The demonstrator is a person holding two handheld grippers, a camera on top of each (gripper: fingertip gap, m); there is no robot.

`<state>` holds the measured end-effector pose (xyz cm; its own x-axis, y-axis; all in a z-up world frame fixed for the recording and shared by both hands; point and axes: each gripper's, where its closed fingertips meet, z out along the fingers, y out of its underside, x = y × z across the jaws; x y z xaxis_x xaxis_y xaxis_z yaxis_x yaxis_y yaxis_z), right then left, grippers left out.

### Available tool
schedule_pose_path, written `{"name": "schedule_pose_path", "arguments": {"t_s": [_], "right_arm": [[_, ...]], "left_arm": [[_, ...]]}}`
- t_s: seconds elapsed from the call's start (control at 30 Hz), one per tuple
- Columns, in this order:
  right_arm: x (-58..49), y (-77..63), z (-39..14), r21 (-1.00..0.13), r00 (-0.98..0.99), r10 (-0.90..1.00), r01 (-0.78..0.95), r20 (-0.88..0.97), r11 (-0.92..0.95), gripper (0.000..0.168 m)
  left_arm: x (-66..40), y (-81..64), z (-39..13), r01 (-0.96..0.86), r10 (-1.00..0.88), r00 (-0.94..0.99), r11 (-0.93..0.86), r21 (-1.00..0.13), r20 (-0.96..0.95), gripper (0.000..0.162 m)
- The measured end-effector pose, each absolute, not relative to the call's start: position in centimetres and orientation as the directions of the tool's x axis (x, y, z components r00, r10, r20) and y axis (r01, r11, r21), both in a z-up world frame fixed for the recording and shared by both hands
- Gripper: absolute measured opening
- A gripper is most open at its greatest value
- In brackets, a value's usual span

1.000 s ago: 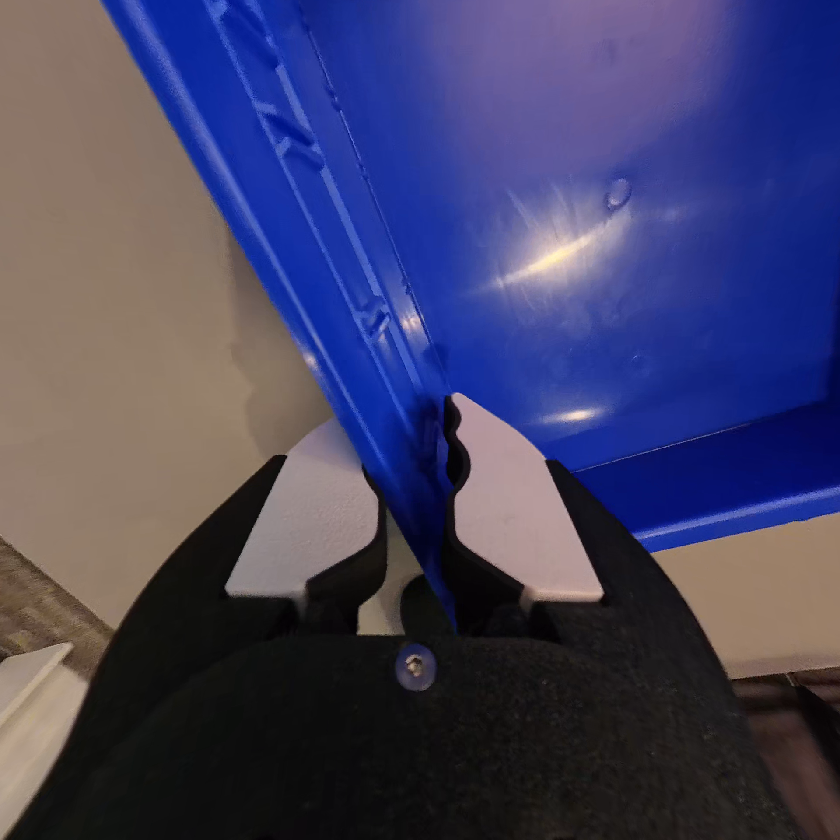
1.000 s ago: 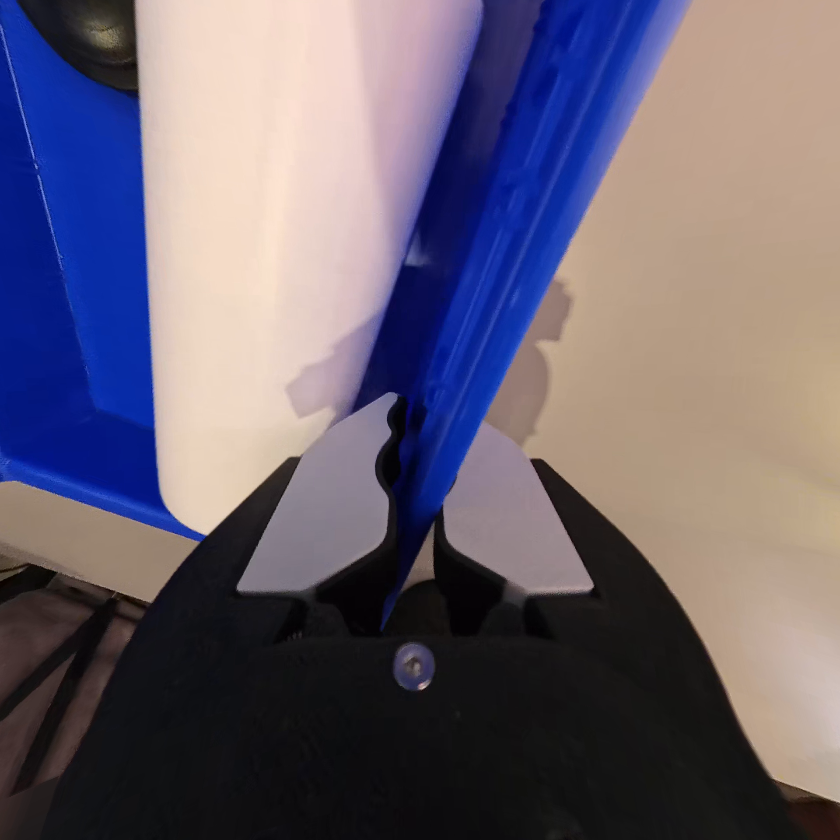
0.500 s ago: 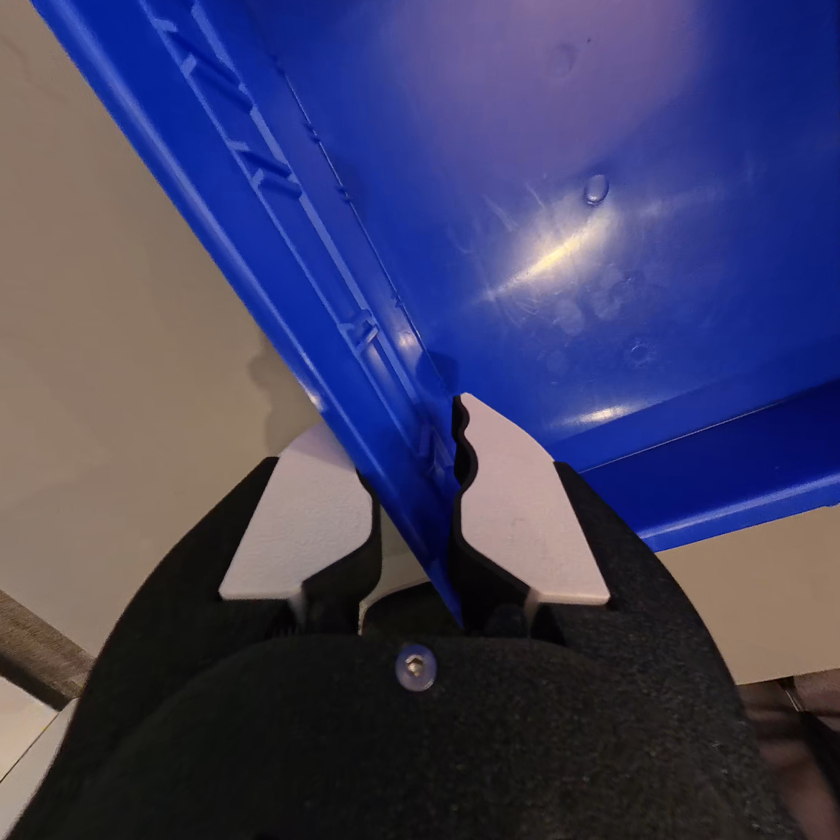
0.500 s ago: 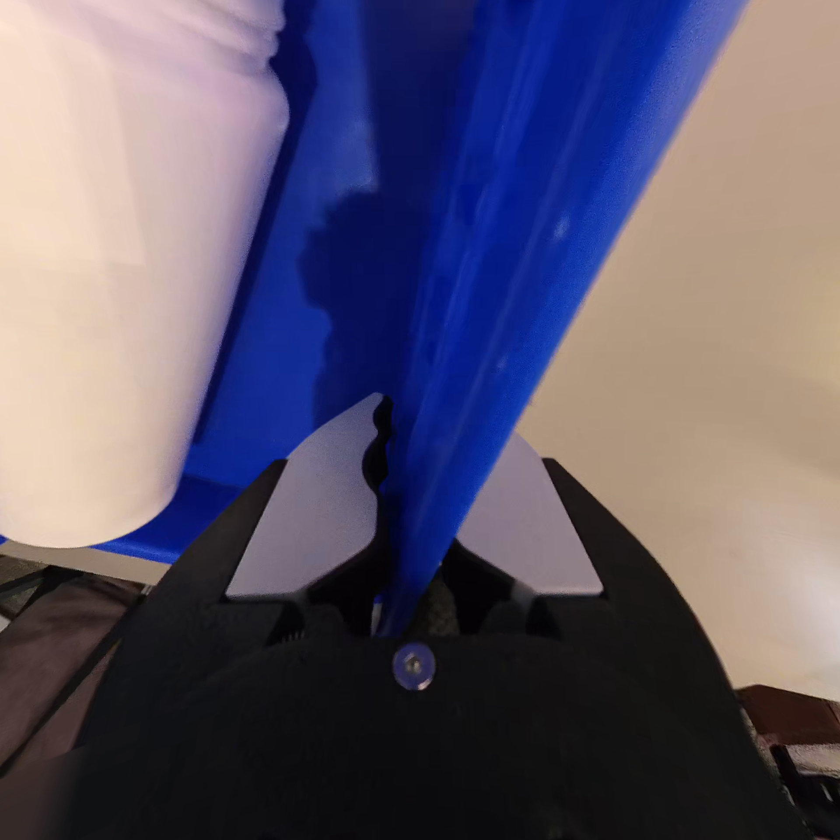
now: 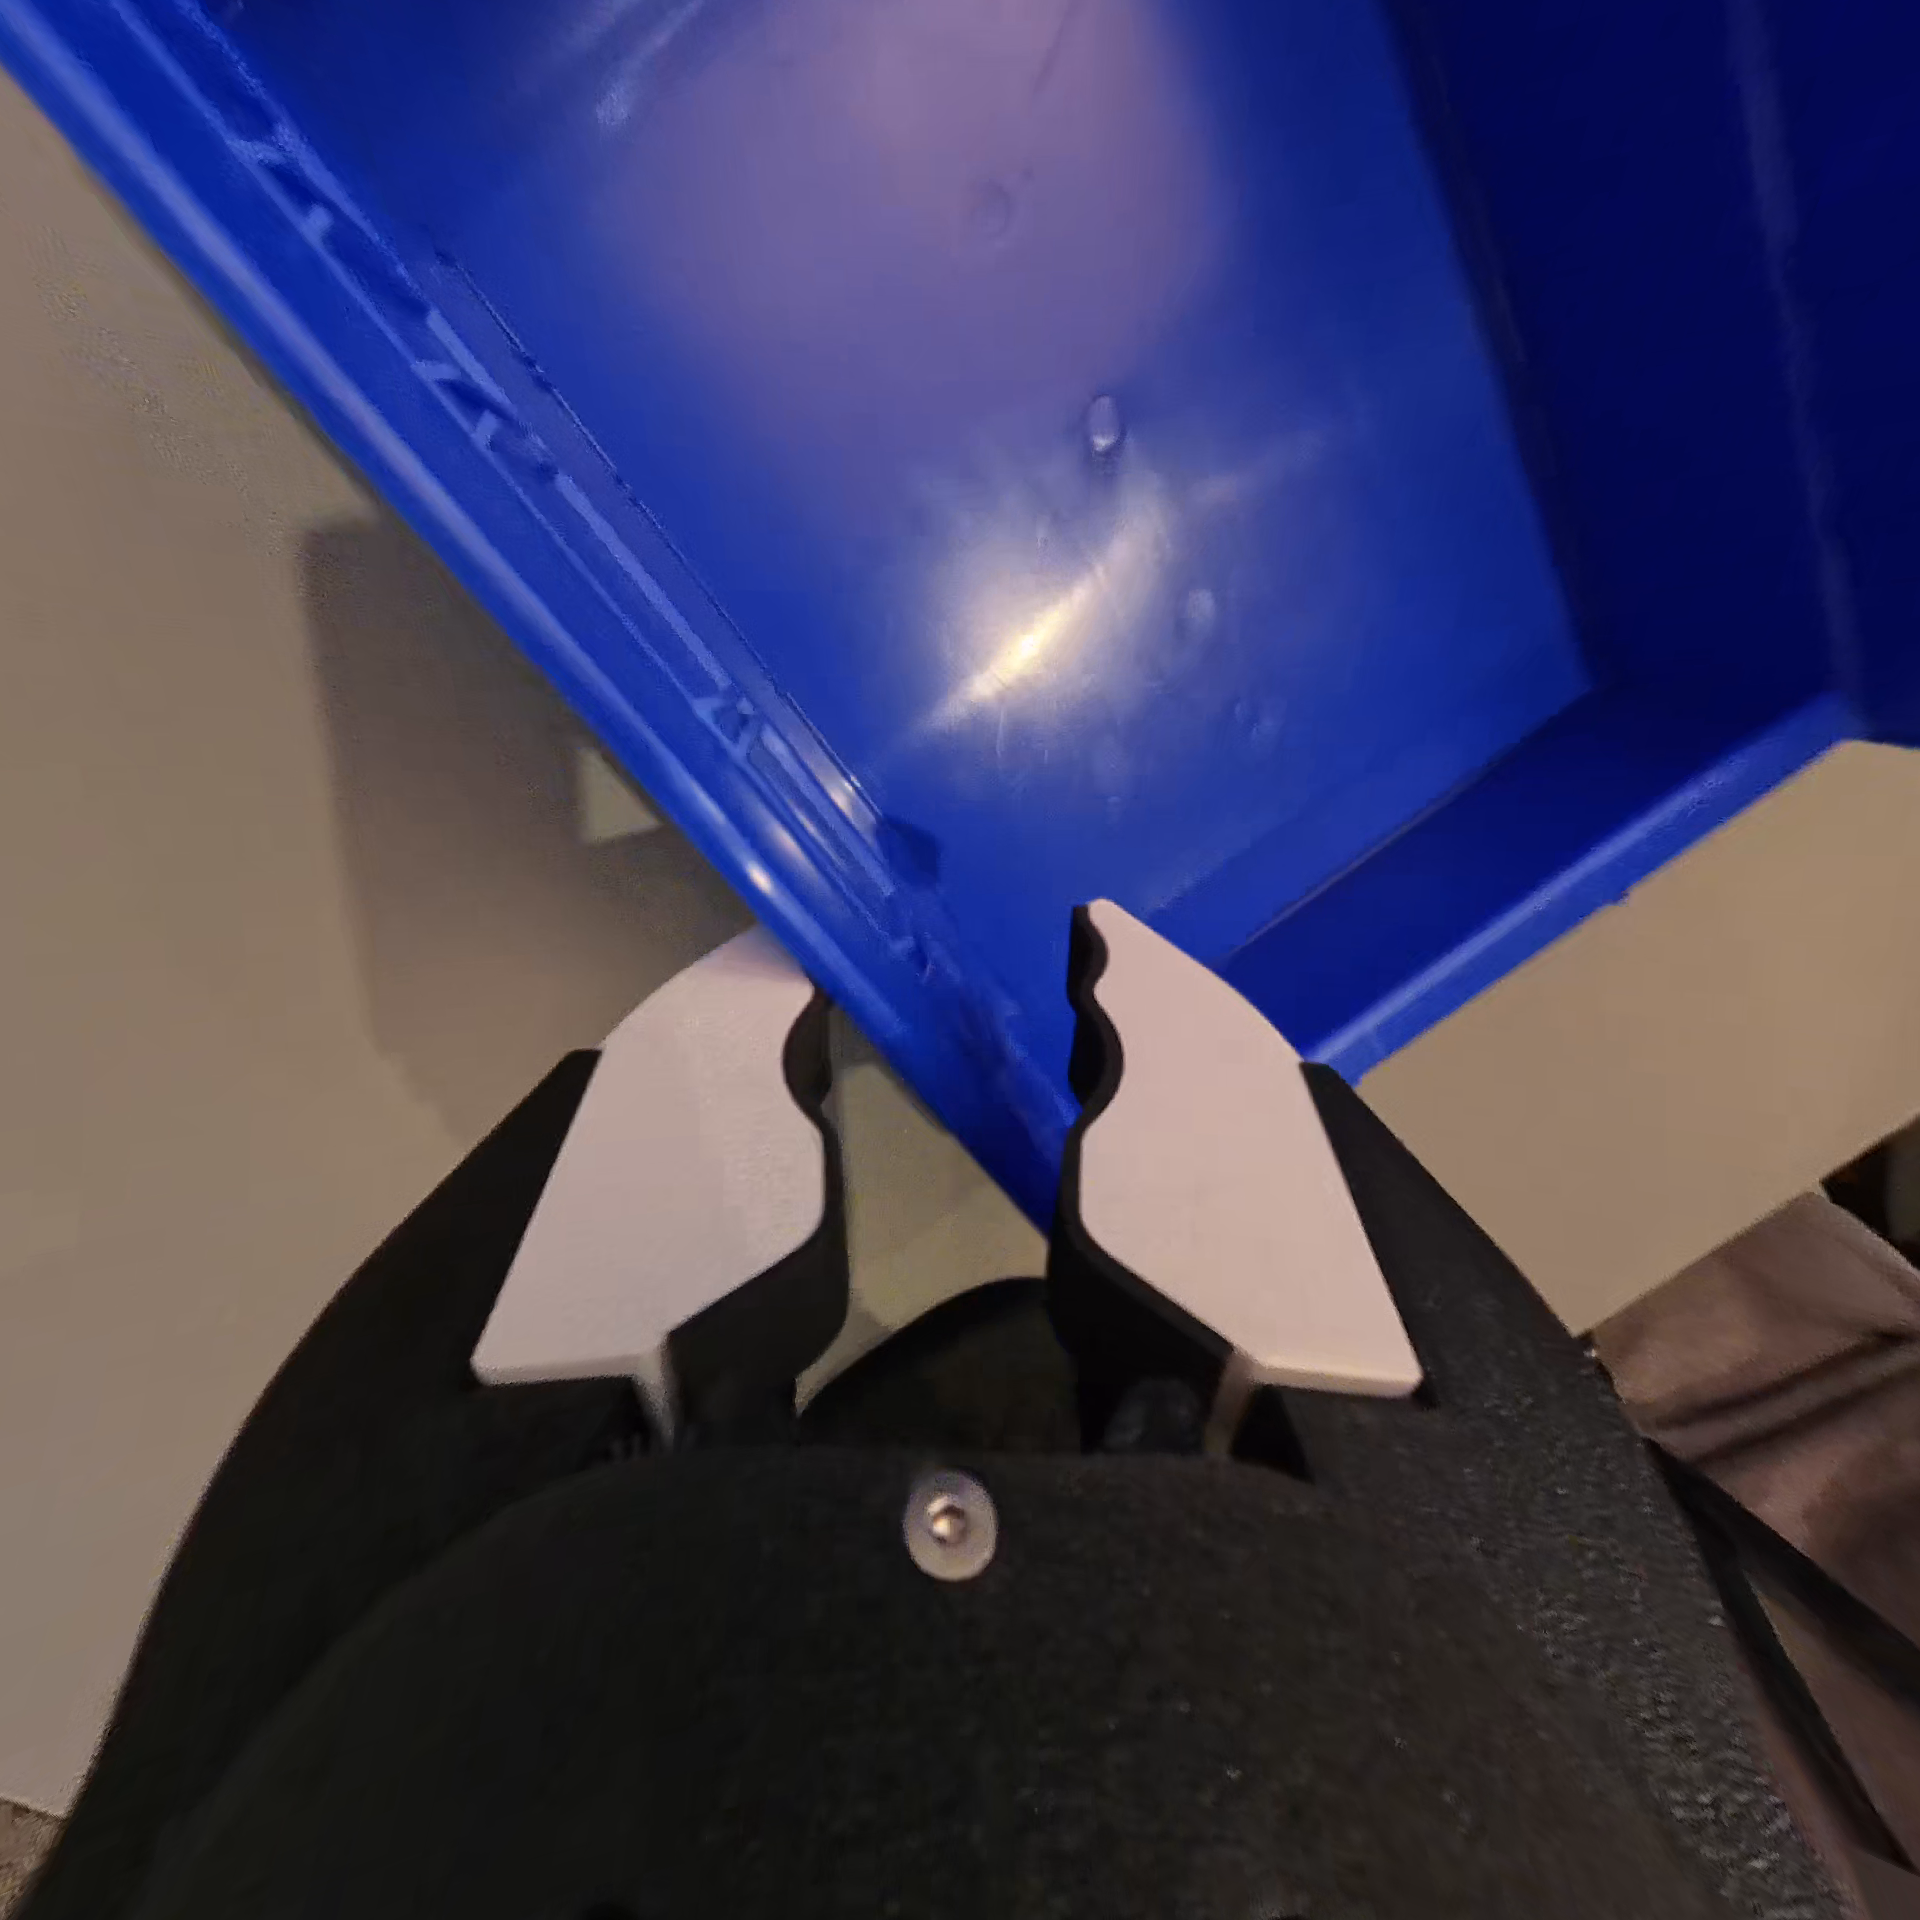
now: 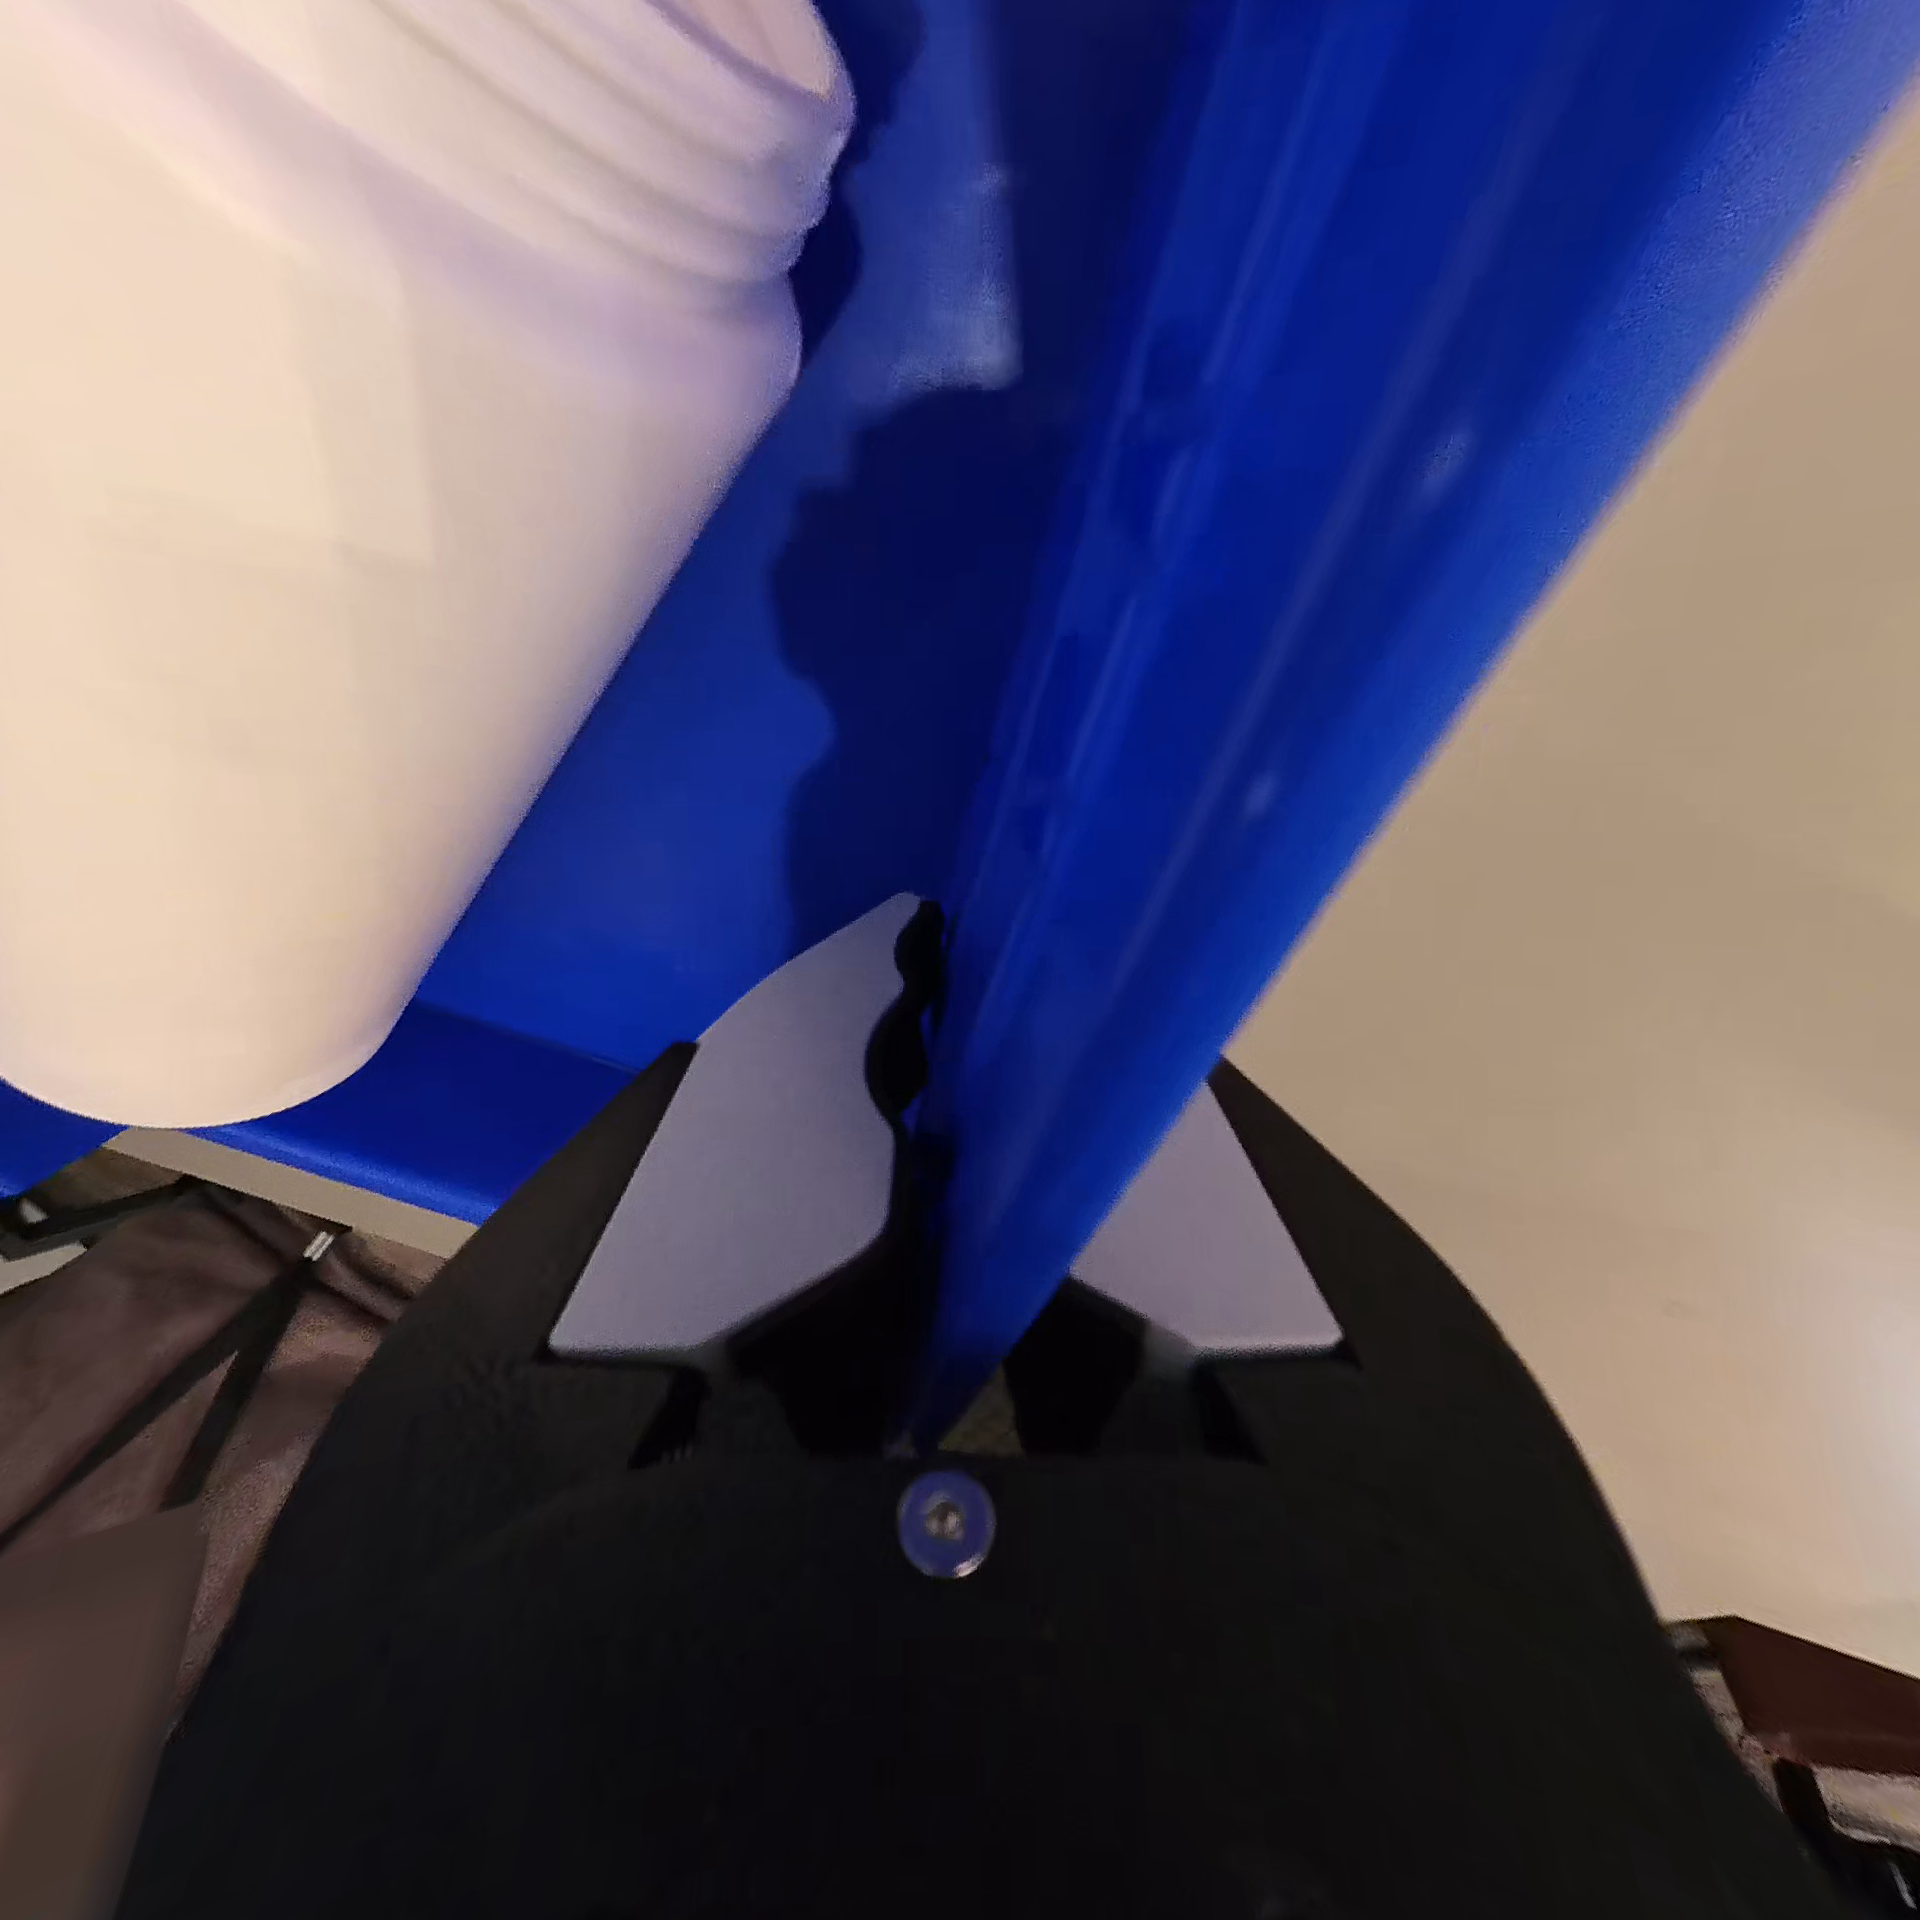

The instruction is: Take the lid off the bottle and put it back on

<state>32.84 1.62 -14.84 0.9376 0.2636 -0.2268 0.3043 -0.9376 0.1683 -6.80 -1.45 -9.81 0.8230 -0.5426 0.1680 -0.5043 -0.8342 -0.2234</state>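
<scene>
Beige tabletop (image 5: 208, 831), left tongs (image 5: 945, 1039) parted astride blue bin (image 5: 935, 416) wall, right tongs (image 6: 997, 1039) clamping it, white bottle (image 6: 312, 520) inside.

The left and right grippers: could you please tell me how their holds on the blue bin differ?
The left gripper has its jaws apart, a gap beside the blue bin wall; the right gripper pinches its wall. Bare bin shows past the left gripper; a white bottle lies past the right gripper. Both straddle bin walls.
</scene>
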Motion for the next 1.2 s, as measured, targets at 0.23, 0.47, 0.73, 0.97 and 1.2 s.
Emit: {"name": "schedule_pose_path", "arguments": {"t_s": [0.23,0.47,0.73,0.97,1.2], "right_arm": [[35.8,-0.3,-14.3,0.192,0.944,0.246,0.289,-0.219,-0.938,0.006],[38.0,-0.9,-10.7,0.187,0.969,0.186,0.215,-0.164,-0.959,0.005],[32.3,1.5,-3.6,0.156,0.958,0.262,0.278,-0.117,-0.948,0.006],[21.2,4.1,0.2,0.15,0.896,0.43,0.442,-0.111,-0.884,0.006],[10.2,5.4,2.0,0.13,0.816,0.565,0.577,-0.121,-0.806,0.005]], "left_arm": [[-9.8,-2.7,-1.4,-0.428,-0.574,0.796,-0.759,-0.491,0.194,0.04],[-15.5,-4.9,4.4,-0.261,-0.493,0.851,-0.695,-0.67,0.18,0.043],[-19.0,-2.8,11.0,0.038,-0.377,0.895,-0.471,-0.881,0.24,0.06],[-19.1,-3.9,15.9,0.146,-0.394,0.889,-0.235,-0.961,0.232,0.063],[-18.8,-4.4,14.8,0.138,-0.39,0.884,-0.309,-0.941,0.258,0.068]]}}
